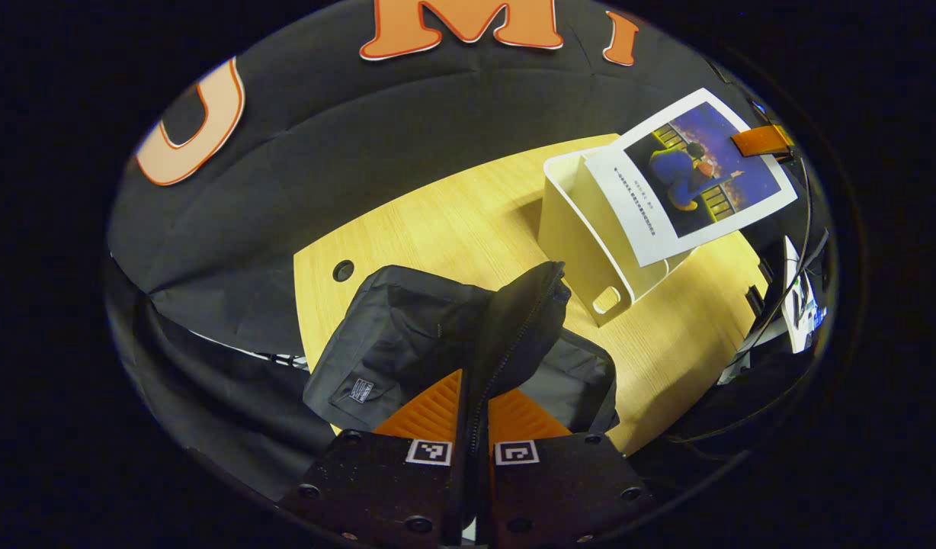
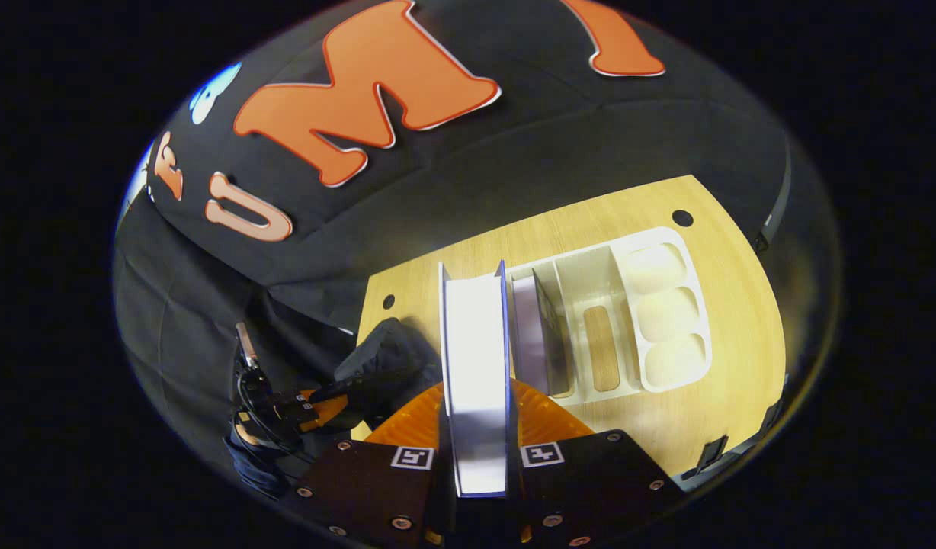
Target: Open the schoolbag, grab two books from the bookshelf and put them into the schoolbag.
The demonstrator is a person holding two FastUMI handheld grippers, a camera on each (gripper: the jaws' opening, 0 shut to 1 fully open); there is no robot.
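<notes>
A soft black fabric schoolbag lies near the left edge of the pale wood-grain table, its zippered flap lifted upright. The left gripper is clenched on that flap's edge. To its right stands 1 white plastic bookshelf with smooth rounded walls and a slot handle. Above the bookshelf, the right gripper grasps 1 thin glossy book by its edge. 1 more book stands in the leftmost compartment.
</notes>
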